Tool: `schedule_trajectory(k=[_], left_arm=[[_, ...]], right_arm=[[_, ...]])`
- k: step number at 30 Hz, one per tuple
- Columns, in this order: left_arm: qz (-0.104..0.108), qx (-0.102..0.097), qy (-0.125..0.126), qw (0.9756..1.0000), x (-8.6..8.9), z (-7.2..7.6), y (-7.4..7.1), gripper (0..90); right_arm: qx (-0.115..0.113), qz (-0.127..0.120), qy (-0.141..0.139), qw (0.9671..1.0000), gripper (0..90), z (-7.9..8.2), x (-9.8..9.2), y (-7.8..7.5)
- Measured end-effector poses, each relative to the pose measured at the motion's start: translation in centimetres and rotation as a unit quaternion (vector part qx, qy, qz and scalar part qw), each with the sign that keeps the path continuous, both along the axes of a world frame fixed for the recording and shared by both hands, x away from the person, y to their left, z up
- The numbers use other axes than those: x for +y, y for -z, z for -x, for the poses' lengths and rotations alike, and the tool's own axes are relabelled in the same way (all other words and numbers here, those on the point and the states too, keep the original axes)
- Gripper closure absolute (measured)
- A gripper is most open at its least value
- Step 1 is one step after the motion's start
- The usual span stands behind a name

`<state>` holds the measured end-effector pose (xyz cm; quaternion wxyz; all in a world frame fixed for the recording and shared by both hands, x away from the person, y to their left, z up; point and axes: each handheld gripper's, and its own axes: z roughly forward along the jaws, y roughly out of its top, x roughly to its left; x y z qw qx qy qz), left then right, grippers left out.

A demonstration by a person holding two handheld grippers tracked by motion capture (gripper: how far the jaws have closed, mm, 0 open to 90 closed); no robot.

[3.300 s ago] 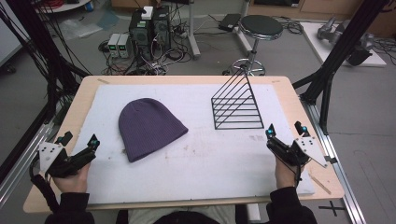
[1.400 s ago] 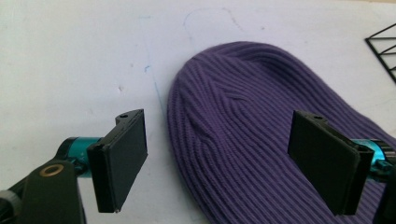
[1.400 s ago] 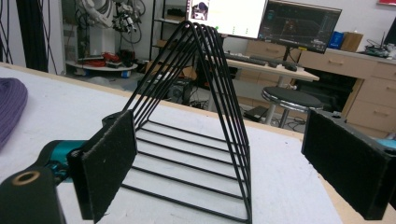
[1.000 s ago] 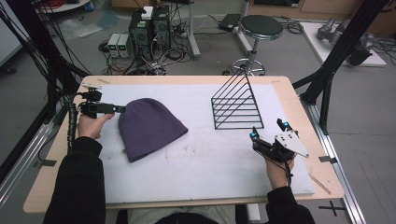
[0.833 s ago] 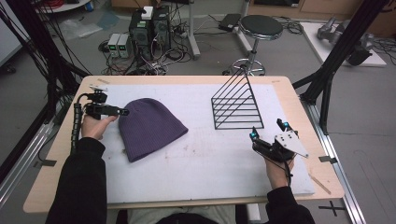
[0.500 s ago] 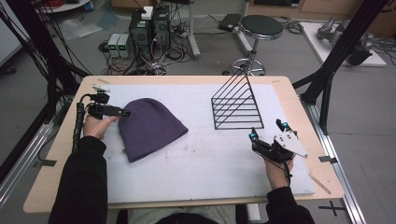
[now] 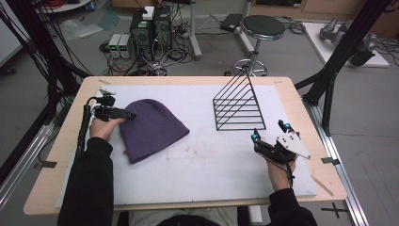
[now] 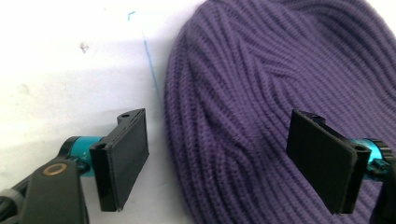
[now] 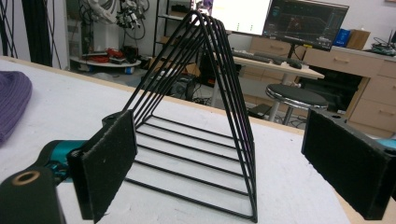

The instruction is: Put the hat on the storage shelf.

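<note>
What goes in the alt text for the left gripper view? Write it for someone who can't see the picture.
The left gripper stands with its two black jaws wide open over the edge of a purple knitted beanie, one jaw above the white table cover, the other above the knit. Nothing is gripped.

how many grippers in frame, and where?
2. Left gripper at the beanie's left edge, jaws open astride the knit edge. Right gripper at the table's right side, open, facing the wire rack.
</note>
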<state>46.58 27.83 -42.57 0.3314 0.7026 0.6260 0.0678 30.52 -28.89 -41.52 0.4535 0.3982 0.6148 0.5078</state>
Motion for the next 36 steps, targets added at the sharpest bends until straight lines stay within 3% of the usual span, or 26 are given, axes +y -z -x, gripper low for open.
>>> schedule_trajectory(k=[2, 7, 8, 10, 11, 12, 15, 17, 22, 27, 29, 32, 33, 34, 36], left_arm=[[-0.002, -0.004, -0.001, 1.0, -0.2, 0.0, 0.0, 26.9], [-0.049, -0.014, -0.009, 0.9987, -1.1, 0.2, 0.0, 42.5], [-0.047, -0.017, -0.009, 0.9987, -1.0, 0.2, 0.0, 48.7], [-0.016, -0.01, -0.001, 0.9998, -0.7, 0.1, 0.1, 61.3], [-0.017, -0.011, 0.0, 0.9998, -0.6, 0.1, 0.1, 61.3], [-0.02, -0.013, 0.002, 0.9997, -0.7, 0.2, 0.0, 69.1], [-0.039, -0.026, 0.018, 0.9988, -1.1, 0.4, -0.2, 76.3], [-0.052, -0.037, 0.024, 0.9977, -1.4, 0.6, -0.5, 78.2], [-0.052, -0.04, 0.031, 0.9974, -1.4, 0.8, -0.8, 79.3], [-0.047, -0.067, 0.038, 0.9959, -1.5, 1.4, -2.1, 79.5], [-0.042, -0.097, 0.06, 0.9926, -1.5, 2.0, -3.0, 79.4], [-0.046, -0.106, 0.065, 0.9912, -1.6, 2.4, -3.6, 79.5], [-0.044, -0.119, 0.07, 0.9895, -1.6, 2.7, -4.1, 79.4], [-0.044, -0.119, 0.07, 0.9895, -1.6, 2.7, -4.1, 79.4], [-0.031, -0.138, 0.071, 0.9874, -1.9, 3.2, -5.0, 79.4]], right_arm=[[-0.001, 0.002, -0.001, 1.0, 9.7, 0.0, 0.0, 0.0], [0.001, -0.002, 0.0, 1.0, 9.8, 0.0, 0.0, 0.0], [0.001, -0.002, -0.001, 1.0, 9.8, 0.0, 0.0, 0.0], [0.001, -0.001, 0.0, 1.0, 9.7, 0.0, 0.0, 0.0], [0.001, -0.001, 0.0, 1.0, 9.7, 0.0, 0.0, 0.0], [0.001, 0.0, -0.002, 1.0, 9.7, 0.0, 0.0, 0.1], [0.004, 0.001, -0.003, 1.0, 9.8, 0.0, 0.1, 0.1], [0.005, 0.0, -0.004, 1.0, 9.8, -0.1, 0.0, 0.1], [0.004, -0.001, -0.003, 1.0, 9.8, 0.0, 0.0, 0.1], [0.004, -0.004, -0.005, 1.0, 9.8, 0.0, 0.0, 0.1], [0.007, -0.008, -0.007, 0.9999, 9.8, 0.0, 0.0, 0.1], [0.006, -0.011, -0.007, 0.9999, 9.8, 0.0, -0.1, 0.1], [0.006, -0.011, -0.007, 0.9999, 9.8, 0.0, -0.1, 0.1], [0.006, -0.011, -0.007, 0.9999, 9.8, 0.0, -0.1, 0.1], [0.005, -0.011, -0.008, 0.9999, 9.8, -0.1, 0.0, 0.1]])
